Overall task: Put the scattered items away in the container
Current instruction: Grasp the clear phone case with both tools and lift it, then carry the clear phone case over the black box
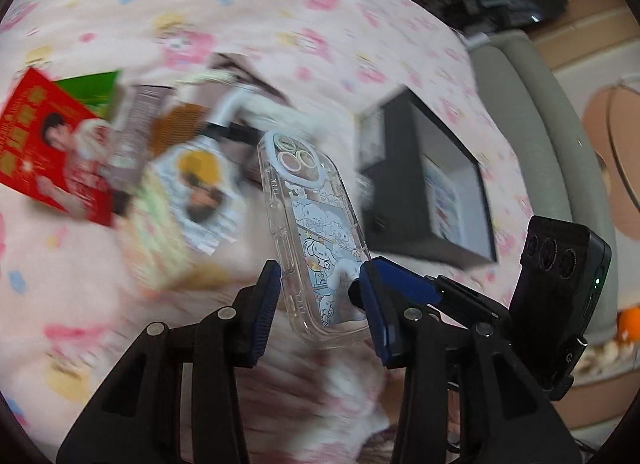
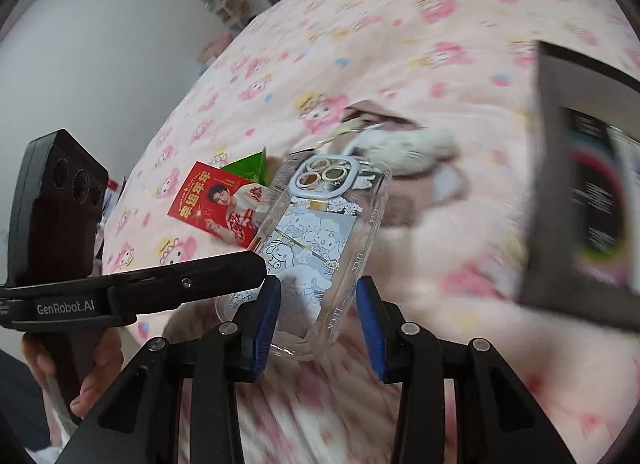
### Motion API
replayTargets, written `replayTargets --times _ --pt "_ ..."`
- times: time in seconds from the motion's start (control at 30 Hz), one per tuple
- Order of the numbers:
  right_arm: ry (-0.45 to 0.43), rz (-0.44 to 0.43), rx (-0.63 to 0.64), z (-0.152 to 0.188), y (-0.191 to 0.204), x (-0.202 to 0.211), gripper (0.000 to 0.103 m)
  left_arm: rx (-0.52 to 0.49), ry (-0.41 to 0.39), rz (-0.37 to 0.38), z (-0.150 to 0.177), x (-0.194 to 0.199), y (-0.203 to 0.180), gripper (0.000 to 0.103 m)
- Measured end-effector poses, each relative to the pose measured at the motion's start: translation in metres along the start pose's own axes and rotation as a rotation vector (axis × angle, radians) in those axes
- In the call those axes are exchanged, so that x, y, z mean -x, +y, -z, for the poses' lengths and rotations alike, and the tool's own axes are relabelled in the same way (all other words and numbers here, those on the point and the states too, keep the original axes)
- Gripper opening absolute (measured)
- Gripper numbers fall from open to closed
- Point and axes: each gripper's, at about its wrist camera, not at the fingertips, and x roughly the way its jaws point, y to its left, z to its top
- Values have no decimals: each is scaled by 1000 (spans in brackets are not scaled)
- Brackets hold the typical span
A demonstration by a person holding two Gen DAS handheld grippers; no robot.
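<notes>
A clear phone case (image 1: 316, 232) printed with blue cartoon dogs is held up above the pink bed. My left gripper (image 1: 318, 296) has its blue pads at the case's lower end, and a finger of the right gripper (image 1: 400, 284) reaches in at its right pad. In the right wrist view the case (image 2: 316, 240) lies between my right gripper (image 2: 318, 312) pads, and the left gripper's arm (image 2: 160, 284) meets its left edge. The black box (image 1: 432, 184) stands open to the right; it also shows in the right wrist view (image 2: 584, 180).
On the pink patterned bedspread (image 1: 248, 8) lie a red card (image 1: 52, 152), a green packet (image 1: 96, 88), a yellow-and-white packet (image 1: 196, 188) and a white plush item (image 2: 408, 144). A grey bed edge (image 1: 532, 112) runs at the right.
</notes>
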Motion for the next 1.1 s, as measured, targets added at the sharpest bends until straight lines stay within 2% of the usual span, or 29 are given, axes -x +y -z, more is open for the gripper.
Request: replayTargets --times 0.17,0.23,0.4,0.47,0.53,0.57,0.63,0.67,0.8,0.93,1.03,1.1 --pt "-51 51 -33 46 -24 47 36 -83 56 18 35 -22 -50 43" --pt "-48 57 -57 72 -38 62 36 -95 96 35 50 -34 -62 48" --pt "-33 66 -132 106 -74 79 36 -113 191 58 77 -65 -87 48" --pt "-37 53 -162 111 -84 83 36 -127 203 50 79 -71 -94 48" --pt "-55 48 -169 112 -89 89 36 -141 190 8 80 -73 -99 48" --pt "-60 48 -170 113 -91 91 36 -150 173 -36 79 -72 -100 48" --pt "-60 49 -171 114 -94 91 36 -176 130 -184 76 -71 -102 48" --pt "-59 50 -175 114 -96 91 36 -175 127 -208 75 -73 -101 48" --pt "-36 71 -190 111 -106 76 36 -141 160 -171 73 -84 -97 48" --pt "-8 35 -181 106 -111 59 36 -124 175 -104 73 -109 -101 49" --pt "-33 34 -132 107 -105 66 36 -130 150 -174 73 -112 -104 24" --pt "-68 7 -115 108 -102 78 34 -124 133 -132 73 -102 -107 24"
